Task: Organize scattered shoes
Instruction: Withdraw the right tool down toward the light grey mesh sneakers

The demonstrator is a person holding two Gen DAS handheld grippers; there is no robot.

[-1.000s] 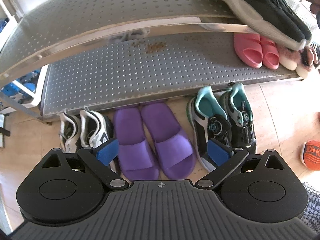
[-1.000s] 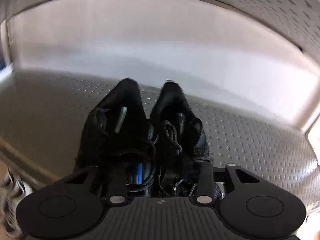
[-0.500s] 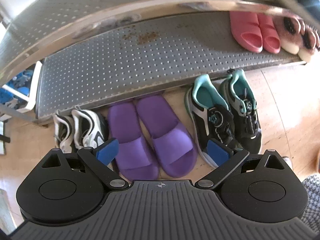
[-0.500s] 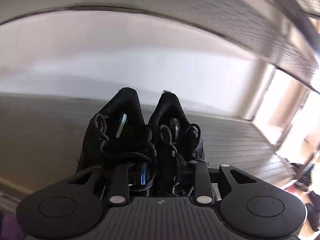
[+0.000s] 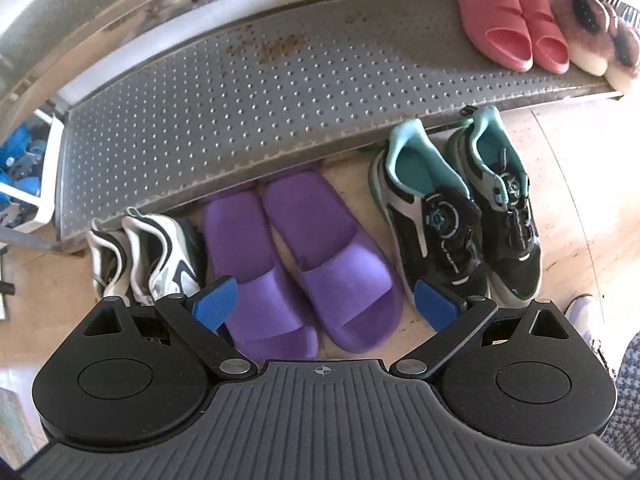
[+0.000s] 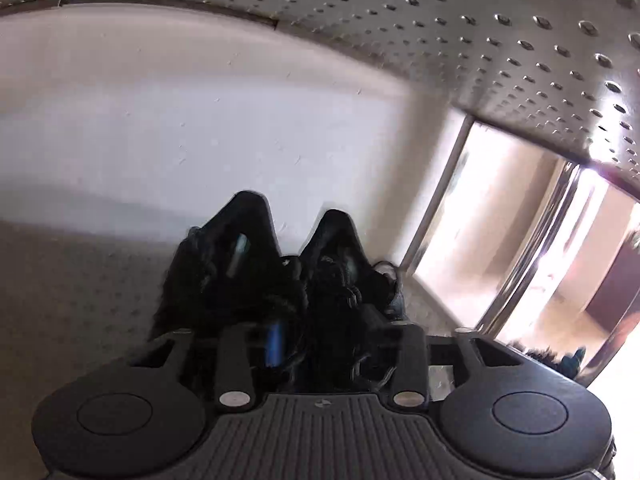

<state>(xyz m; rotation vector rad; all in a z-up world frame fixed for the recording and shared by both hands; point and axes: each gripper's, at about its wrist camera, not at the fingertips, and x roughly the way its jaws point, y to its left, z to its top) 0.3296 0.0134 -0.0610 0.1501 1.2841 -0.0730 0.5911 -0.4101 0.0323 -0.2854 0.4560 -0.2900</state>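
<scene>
The pair of black sneakers is clamped between the fingers of the right gripper, which are drawn in on the two inner collars, and the pair is held inside the shelf rack, toes toward the back wall, near the rack's right-hand post. Whether the soles are resting on the dotted shelf board or just above it cannot be told, since the picture is blurred. If the pair is judged to be on its way down, it is best lowered level until both soles are seated flat, kept parallel to the back wall, and let go only once the weight is taken by the shelf, so that neither shoe tips.

The left gripper is held spread wide and empty, above the floor in front of the rack. Below the rack's lower shelf, on the floor, three pairs are lined up: white and black sneakers at the left end, purple slides in the middle, teal and black sneakers to the right. On that shelf's right end, pink slides and fluffy slippers are set side by side. The upper board sits low over the held pair, and the right post is close; both could be struck on withdrawal.
</scene>
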